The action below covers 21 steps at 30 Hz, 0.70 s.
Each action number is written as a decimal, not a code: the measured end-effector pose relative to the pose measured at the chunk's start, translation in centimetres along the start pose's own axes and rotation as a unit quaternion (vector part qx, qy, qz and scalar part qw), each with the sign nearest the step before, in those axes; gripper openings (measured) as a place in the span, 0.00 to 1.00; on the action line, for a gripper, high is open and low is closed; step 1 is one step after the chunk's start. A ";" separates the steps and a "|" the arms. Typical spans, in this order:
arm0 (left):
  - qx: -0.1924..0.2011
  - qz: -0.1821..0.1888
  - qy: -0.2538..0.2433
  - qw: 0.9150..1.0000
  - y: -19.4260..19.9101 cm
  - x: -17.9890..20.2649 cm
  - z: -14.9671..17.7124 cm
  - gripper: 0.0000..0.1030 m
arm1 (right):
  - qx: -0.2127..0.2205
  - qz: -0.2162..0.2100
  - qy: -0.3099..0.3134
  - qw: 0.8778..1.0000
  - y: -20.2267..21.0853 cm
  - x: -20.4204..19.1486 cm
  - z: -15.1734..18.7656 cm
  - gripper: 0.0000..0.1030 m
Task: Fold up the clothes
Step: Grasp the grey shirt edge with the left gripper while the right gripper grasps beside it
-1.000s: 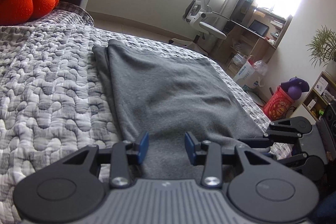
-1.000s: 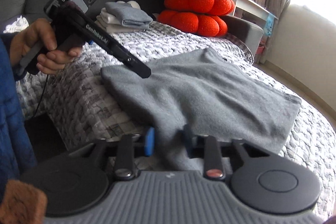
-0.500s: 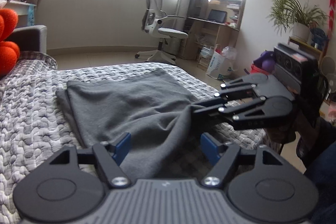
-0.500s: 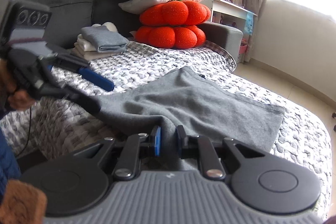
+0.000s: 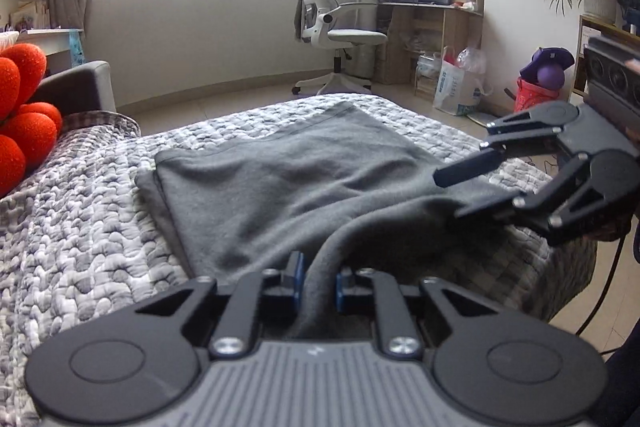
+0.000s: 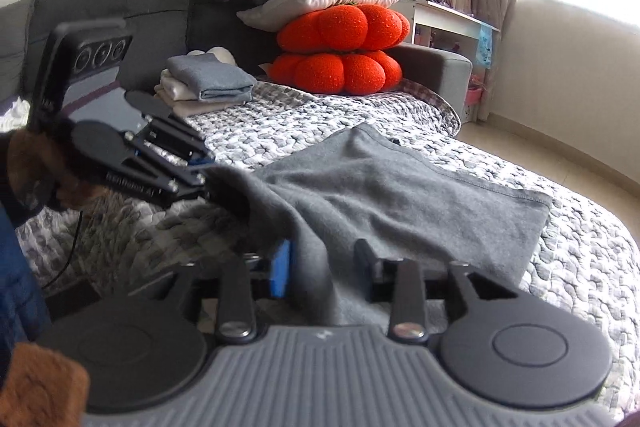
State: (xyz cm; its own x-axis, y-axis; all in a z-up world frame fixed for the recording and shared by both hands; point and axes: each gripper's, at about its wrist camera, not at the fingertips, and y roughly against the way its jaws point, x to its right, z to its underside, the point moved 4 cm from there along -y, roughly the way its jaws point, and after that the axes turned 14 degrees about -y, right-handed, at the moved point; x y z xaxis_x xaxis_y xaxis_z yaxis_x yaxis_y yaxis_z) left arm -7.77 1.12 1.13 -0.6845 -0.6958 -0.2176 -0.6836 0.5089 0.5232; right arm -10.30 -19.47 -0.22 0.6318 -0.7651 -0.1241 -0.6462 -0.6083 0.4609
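Observation:
A grey garment (image 5: 288, 179) lies flat on the quilted bed cover, also in the right wrist view (image 6: 400, 195). My left gripper (image 5: 318, 281) is shut on a bunched near corner of the garment, lifted slightly; it also shows in the right wrist view (image 6: 200, 179). My right gripper (image 6: 322, 267) has its jaws apart with the other near corner of the garment draped between them. In the left wrist view the right gripper (image 5: 452, 191) sits at the garment's right near corner, fingers spread.
The grey-white quilted bed cover (image 5: 72, 227) spreads around the garment. Folded clothes (image 6: 204, 85) and orange cushions (image 6: 344, 47) sit at the sofa back. An office chair (image 5: 324, 23) and desk stand across the floor.
My left gripper has closed on the garment's near corner. My right gripper's jaws have opened from their shut grip. Both near corners stay raised off the bed.

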 end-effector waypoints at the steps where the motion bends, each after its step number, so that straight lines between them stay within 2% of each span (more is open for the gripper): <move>1: 0.003 -0.001 0.001 1.000 0.2 0.0 -0.1 0.13 | -0.003 0.005 0.005 1.000 0.3 0.1 0.5 0.52; 11: 0.008 -0.001 0.017 1.000 0.5 -0.4 -0.5 0.11 | -0.019 0.059 0.031 0.998 1.8 2.1 3.8 0.51; 12: 0.008 -0.001 0.018 1.000 0.5 -0.4 -0.4 0.11 | -0.019 0.063 0.036 0.997 1.8 2.1 3.9 0.37; 13: 0.007 0.000 0.017 1.000 0.5 -0.4 -0.3 0.11 | -0.018 0.068 0.041 0.997 1.8 2.1 4.0 0.18; 16: 0.002 0.007 0.016 1.000 1.1 0.0 0.2 0.07 | -0.002 0.072 0.038 0.997 2.5 2.1 3.7 0.08; 21: -0.007 0.023 0.017 1.000 2.1 0.6 1.0 0.06 | 0.008 0.063 0.044 0.997 4.4 1.3 3.3 0.07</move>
State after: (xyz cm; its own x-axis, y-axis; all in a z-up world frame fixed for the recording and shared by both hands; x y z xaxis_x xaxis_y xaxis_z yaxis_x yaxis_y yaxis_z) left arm -9.91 2.29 1.24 -0.7060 -0.6885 -0.1659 -0.6479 0.5333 0.5439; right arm -13.75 -23.86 -1.27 0.5796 -0.8148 0.0128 -0.7298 -0.5121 0.4529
